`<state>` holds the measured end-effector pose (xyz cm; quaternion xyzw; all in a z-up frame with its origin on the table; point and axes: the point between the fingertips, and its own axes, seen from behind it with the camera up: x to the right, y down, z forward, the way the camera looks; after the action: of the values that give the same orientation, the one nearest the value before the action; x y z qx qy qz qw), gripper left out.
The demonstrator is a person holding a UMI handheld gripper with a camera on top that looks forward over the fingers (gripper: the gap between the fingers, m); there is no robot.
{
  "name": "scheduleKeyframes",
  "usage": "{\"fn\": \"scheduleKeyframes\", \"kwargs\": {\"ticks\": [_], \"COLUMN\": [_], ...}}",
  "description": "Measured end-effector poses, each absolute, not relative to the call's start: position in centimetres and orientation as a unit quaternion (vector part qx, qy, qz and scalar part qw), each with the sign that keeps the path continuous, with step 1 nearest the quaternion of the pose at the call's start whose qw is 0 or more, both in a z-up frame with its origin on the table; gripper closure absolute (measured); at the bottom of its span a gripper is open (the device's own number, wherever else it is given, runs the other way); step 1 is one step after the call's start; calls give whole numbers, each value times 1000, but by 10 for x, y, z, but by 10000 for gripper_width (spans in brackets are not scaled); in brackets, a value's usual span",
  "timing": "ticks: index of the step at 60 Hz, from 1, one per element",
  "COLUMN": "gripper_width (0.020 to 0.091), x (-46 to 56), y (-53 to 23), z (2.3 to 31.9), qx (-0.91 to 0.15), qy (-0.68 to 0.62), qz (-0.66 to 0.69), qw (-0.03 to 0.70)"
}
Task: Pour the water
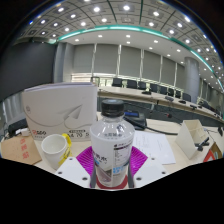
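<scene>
An open-plan office is shown, with ceiling lights and rows of desks well beyond the bottle. Behind and to the left of the bottle a large white box (60,108) is seen standing on the table (160,150). The water bottle (112,145), clear with a dark cap and a pink-printed label, is held upright, its long axis vertical, directly ahead of the gripper (112,172) and between its two fingers; the pink pads (88,158) are seen at either side of its lower body. The fingers appear clamped on the bottle, though the contact itself is partly hidden. To the left of the bottle and just beside it, a small white cup (54,150) with a yellow handle stands upright on the table. The coming pour is judged to require a leftward tilt, the cup lying to the bottle's left.
</scene>
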<state>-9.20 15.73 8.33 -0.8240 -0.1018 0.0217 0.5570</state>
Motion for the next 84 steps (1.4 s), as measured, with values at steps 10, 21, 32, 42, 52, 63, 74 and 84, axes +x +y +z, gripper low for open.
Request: {"fn": "scheduleKeyframes", "kwargs": {"ticks": [10, 21, 32, 42, 52, 63, 74, 84], "gripper_width": [626, 585, 534, 262, 238, 244, 244, 244], "x": [-84, -83, -83, -76, -73, -90, -107, -128], "y": [152, 153, 153, 134, 79, -26, -138, -215], "z": [60, 63, 64, 51, 77, 134, 180, 204], "qx": [-824, -810, -808, -836, -861, -886, -902, -907], "qy": [-68, -70, -71, -65, -47, -34, -26, -14], "qz": [44, 47, 41, 26, 8, -8, -25, -19], "qw": [560, 580, 584, 545, 507, 463, 430, 421]}}
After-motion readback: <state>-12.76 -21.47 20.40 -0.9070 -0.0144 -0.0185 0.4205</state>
